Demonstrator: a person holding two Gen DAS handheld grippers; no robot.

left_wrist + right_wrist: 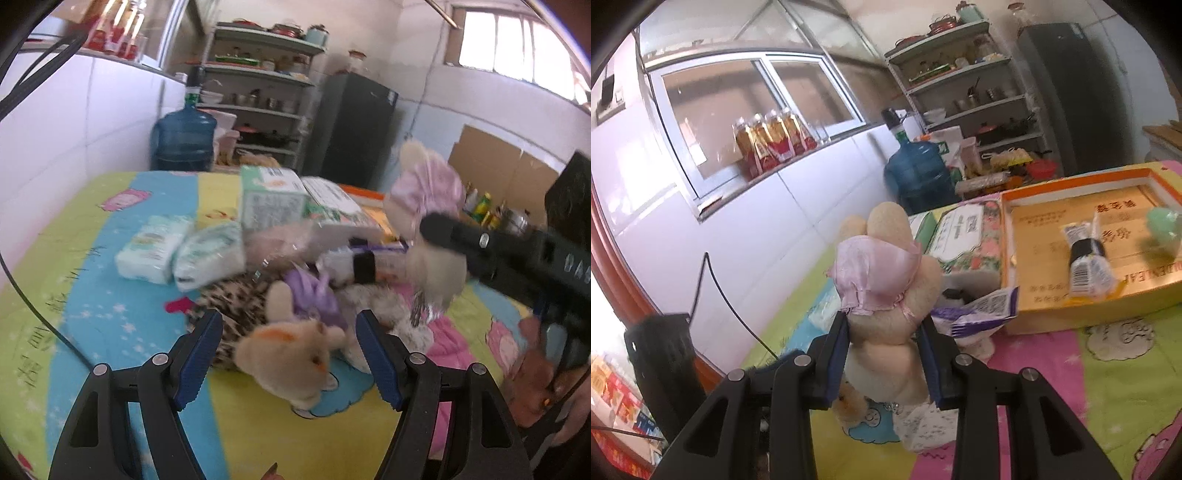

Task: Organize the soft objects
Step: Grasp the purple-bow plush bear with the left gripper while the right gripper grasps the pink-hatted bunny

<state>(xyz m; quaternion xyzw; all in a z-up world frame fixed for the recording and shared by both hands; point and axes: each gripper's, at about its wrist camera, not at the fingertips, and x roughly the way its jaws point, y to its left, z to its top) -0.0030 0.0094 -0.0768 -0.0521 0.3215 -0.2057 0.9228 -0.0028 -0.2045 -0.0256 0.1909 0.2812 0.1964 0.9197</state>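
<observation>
My right gripper (884,354) is shut on a beige plush bear in a pink dress (886,280) and holds it upside down in the air above the bed. In the left wrist view that bear (424,206) hangs at the right, held by the right gripper (439,236). My left gripper (288,354) is open and empty, its jaws on either side of a beige plush bear in a purple dress (295,347) lying on the bed. A leopard-print soft item (236,299) lies under that bear.
The bed has a colourful cartoon sheet (110,332). Tissue packs (155,247) and boxes (273,199) lie behind the toys. An orange open box (1089,251) holds a wrapped packet and a green object. A purple wrapper (979,310) lies near it. Shelves, water jug and fridge stand beyond.
</observation>
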